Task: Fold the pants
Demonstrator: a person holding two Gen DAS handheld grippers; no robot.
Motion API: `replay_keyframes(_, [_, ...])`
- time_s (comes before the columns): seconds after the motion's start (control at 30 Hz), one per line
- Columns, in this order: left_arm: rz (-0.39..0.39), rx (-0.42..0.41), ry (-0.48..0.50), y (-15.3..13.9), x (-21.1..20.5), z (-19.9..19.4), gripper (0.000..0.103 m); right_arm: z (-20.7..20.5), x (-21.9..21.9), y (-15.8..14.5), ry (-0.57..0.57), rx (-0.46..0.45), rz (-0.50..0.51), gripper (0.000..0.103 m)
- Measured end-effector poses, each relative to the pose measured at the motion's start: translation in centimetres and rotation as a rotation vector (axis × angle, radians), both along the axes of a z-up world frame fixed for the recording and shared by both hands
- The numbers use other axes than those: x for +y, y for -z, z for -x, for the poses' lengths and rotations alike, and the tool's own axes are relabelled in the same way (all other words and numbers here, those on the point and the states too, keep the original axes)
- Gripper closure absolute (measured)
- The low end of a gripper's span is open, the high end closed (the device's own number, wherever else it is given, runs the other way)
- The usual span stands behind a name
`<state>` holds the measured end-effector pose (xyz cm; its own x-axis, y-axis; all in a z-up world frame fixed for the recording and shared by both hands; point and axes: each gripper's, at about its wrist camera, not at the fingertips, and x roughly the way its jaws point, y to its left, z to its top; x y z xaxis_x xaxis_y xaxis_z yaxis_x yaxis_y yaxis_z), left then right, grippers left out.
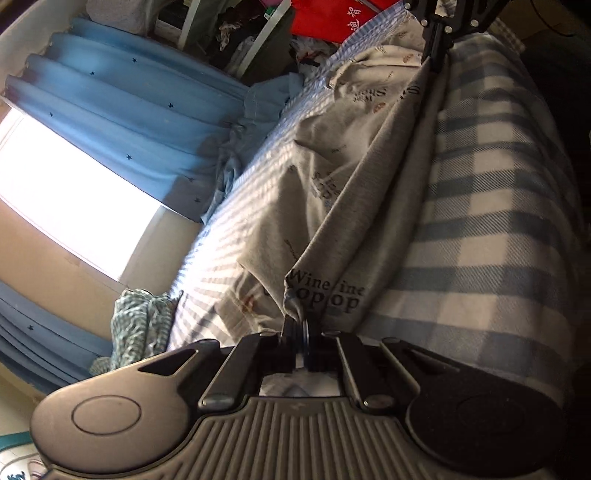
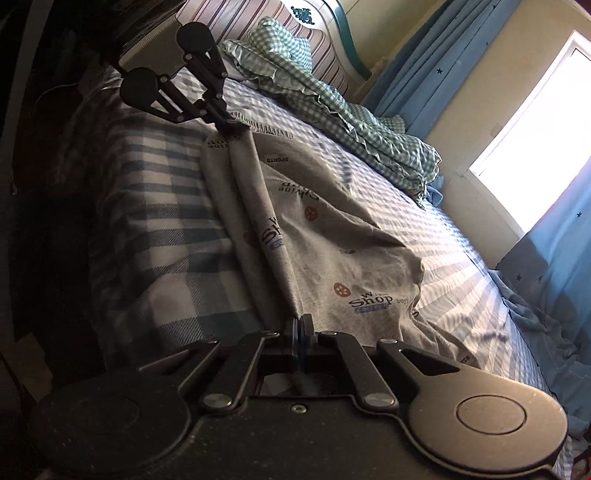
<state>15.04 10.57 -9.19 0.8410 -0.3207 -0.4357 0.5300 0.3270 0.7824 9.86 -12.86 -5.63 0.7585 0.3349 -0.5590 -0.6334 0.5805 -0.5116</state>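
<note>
Grey pants [image 1: 332, 192] printed with "Wine Shop" lettering lie across a bed. One long folded edge is stretched between my two grippers, and the rest drapes toward the window side. In the left wrist view my left gripper [image 1: 299, 325] is shut on the near corner of the pants, and my right gripper [image 1: 436, 55] pinches the far end at the top. In the right wrist view my right gripper [image 2: 301, 325] is shut on the pants [image 2: 332, 240], with my left gripper [image 2: 229, 122] clamped on the far corner.
A blue-and-white plaid blanket [image 2: 155, 206] covers the bed and falls over its dark side edge. A crumpled green gingham quilt [image 2: 332, 103] lies by the striped headboard [image 2: 236, 18]. Blue star curtains [image 1: 122, 107] flank a bright window [image 2: 535, 129]. Red clutter [image 1: 332, 18] sits beyond the bed.
</note>
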Motion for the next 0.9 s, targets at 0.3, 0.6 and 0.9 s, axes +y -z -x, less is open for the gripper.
replay_keyframes(0.3, [0.206, 0.148, -0.088, -3.2, 0.9, 0.2, 0.04, 0.2, -0.1, 0.3, 0.0, 0.02, -0.007, 0.085])
replay_keyframes(0.6, [0.583, 0.258, -0.126, -9.7, -1.4, 1.1, 0.01, 0.1, -3.4, -2.6, 0.114, -0.017, -0.157, 0.036])
replay_keyframes(0.9, [0.607, 0.466, -0.409, -4.6, -8.5, -2.9, 0.006, -5.6, -7.0, -0.8, 0.397, 0.015, -0.15, 0.025])
